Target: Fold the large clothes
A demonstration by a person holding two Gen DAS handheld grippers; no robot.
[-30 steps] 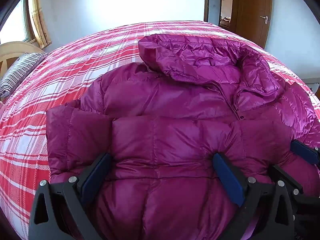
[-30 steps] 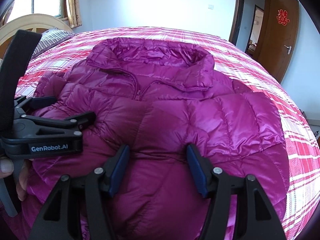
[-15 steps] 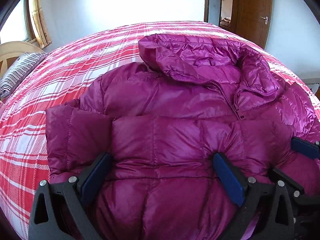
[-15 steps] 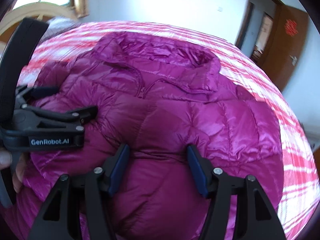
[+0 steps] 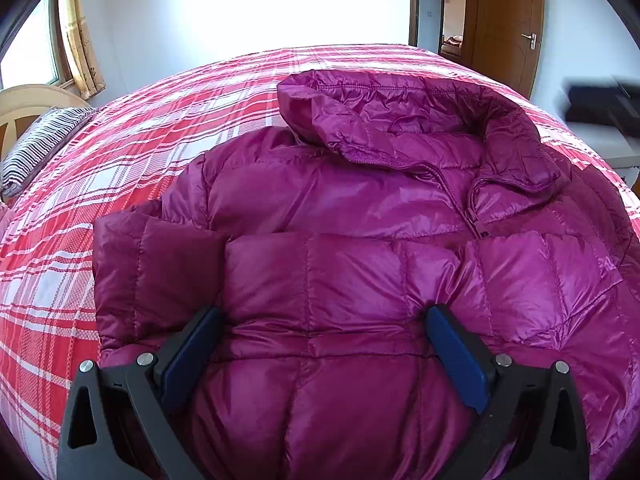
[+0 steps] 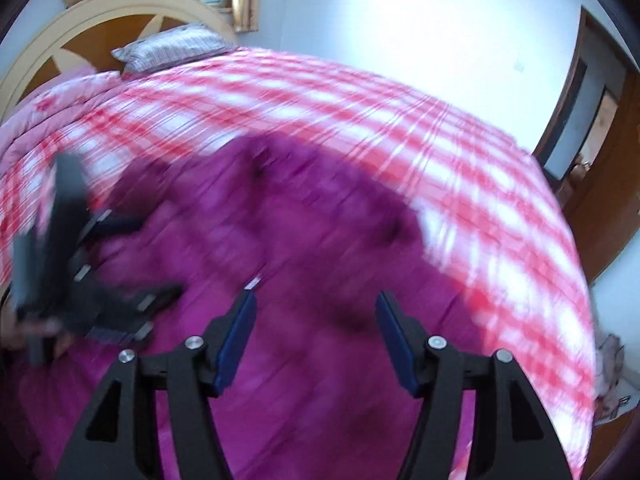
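A magenta puffer jacket (image 5: 340,280) lies front up on the red plaid bed (image 5: 160,140), its collar at the far end and its sleeves folded in over the body. My left gripper (image 5: 322,336) rests on the near part of the jacket, jaws wide apart, with a padded bulge swelling up between the fingers. In the blurred right wrist view my right gripper (image 6: 314,316) hangs above the jacket (image 6: 320,220); its jaws are opening and nothing is between them. The left gripper (image 6: 156,258) shows there at the left, with a hand on it.
A striped pillow (image 5: 40,140) and a curved wooden headboard (image 6: 80,20) stand at the bed's left end. A brown door (image 5: 504,40) and a doorway are at the far right. The plaid bedcover (image 6: 440,140) lies bare beyond the collar and at the sides.
My right gripper has lifted off the jacket, rolled and swung away, so its view is now higher and blurred. It has left the lower right of the left wrist view. The left gripper has not moved.
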